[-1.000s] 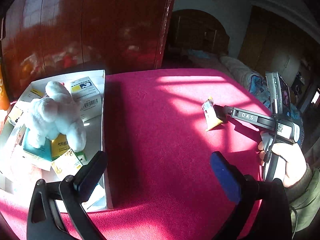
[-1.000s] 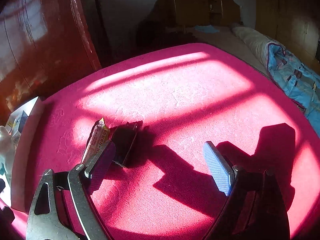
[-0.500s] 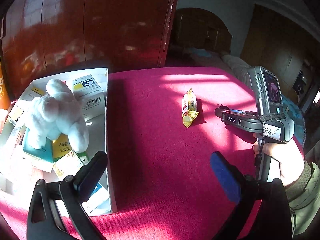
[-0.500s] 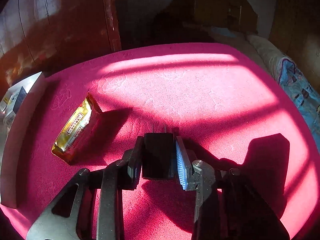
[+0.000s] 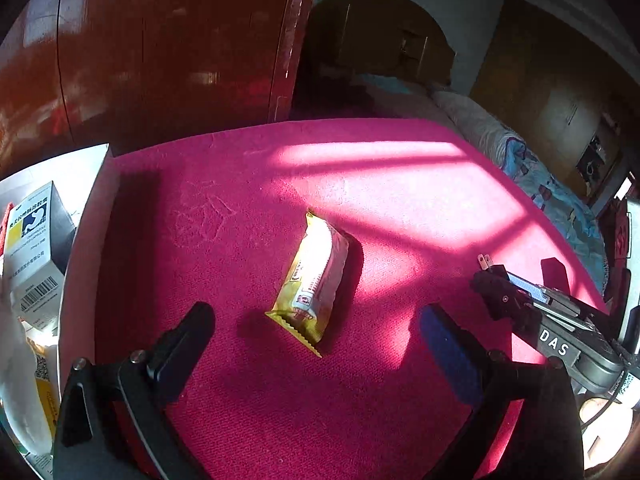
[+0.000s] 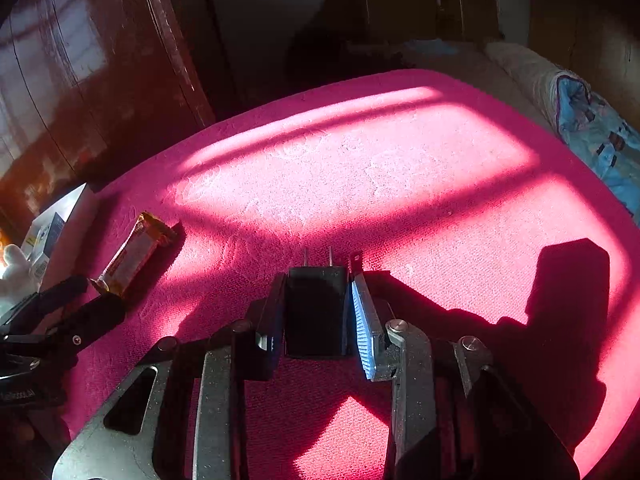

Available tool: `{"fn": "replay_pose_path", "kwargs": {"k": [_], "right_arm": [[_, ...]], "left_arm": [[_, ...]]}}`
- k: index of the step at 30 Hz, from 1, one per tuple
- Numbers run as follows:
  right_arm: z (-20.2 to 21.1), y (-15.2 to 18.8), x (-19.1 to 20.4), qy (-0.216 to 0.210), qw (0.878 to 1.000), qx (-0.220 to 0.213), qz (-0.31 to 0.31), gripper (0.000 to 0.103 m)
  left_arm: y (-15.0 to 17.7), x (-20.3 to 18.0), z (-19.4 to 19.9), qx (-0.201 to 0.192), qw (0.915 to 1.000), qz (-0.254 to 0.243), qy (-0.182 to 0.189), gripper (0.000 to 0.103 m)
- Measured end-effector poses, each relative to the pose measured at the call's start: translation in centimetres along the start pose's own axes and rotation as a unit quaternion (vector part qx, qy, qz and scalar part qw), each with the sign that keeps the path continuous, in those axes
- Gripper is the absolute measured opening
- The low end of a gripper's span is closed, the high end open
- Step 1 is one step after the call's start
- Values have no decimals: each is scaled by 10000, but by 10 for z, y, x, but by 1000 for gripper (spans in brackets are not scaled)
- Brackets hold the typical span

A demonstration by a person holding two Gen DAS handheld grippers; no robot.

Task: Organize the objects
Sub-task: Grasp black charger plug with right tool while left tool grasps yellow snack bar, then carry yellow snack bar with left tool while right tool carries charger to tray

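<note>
A yellow and white snack packet (image 5: 314, 282) lies on the pink tablecloth (image 5: 248, 392), just ahead of my left gripper (image 5: 316, 336), which is open and empty with a finger on either side of it. The packet also shows in the right wrist view (image 6: 134, 254). My right gripper (image 6: 316, 312) is shut on a black plug adapter (image 6: 316, 312) with two prongs pointing forward, held above the cloth. It shows at the right of the left wrist view (image 5: 504, 284).
A white box (image 5: 78, 248) at the left edge holds medicine cartons (image 5: 34, 236) and a white plush toy (image 6: 14, 270). A dark red wooden cabinet (image 5: 160, 48) stands behind. A bed with a blue quilt (image 6: 596, 136) lies beyond the table's right edge.
My right gripper closed on the plug adapter and lifted it off the cloth. My left gripper moved right and forward, bringing its open fingers to either side of the snack packet.
</note>
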State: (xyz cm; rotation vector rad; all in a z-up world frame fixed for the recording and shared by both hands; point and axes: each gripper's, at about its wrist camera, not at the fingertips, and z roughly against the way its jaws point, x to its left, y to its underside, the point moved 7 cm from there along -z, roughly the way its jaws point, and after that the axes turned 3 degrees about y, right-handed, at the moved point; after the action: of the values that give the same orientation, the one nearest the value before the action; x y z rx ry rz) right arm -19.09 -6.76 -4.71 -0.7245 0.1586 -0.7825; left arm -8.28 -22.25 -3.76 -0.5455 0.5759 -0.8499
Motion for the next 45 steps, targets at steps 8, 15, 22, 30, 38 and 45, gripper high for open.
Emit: {"fn": "replay_pose_path", "kwargs": {"k": [8, 15, 22, 30, 38, 45], "right_arm": [[-1, 0, -2, -149, 9998, -10, -109, 30], [-2, -1, -2, -174, 9998, -9, -126, 30], [-1, 0, -1, -105, 9999, -6, -77, 30], [-2, 0, -1, -81, 10000, -7, -58, 30], [0, 1, 0, 11, 10000, -31, -47, 30], [14, 11, 2, -120, 9998, -5, -159, 29]], "left_arm": [[-14, -1, -30, 171, 9995, -226, -133, 95], [-9, 9, -18, 131, 9983, -487, -297, 21], [7, -5, 6, -95, 9991, -424, 22, 20], [18, -27, 54, -437, 9971, -621, -72, 20], [21, -29, 86, -683, 9947, -695, -324, 20], [24, -21, 107, -850, 9925, -720, -512, 20]]}}
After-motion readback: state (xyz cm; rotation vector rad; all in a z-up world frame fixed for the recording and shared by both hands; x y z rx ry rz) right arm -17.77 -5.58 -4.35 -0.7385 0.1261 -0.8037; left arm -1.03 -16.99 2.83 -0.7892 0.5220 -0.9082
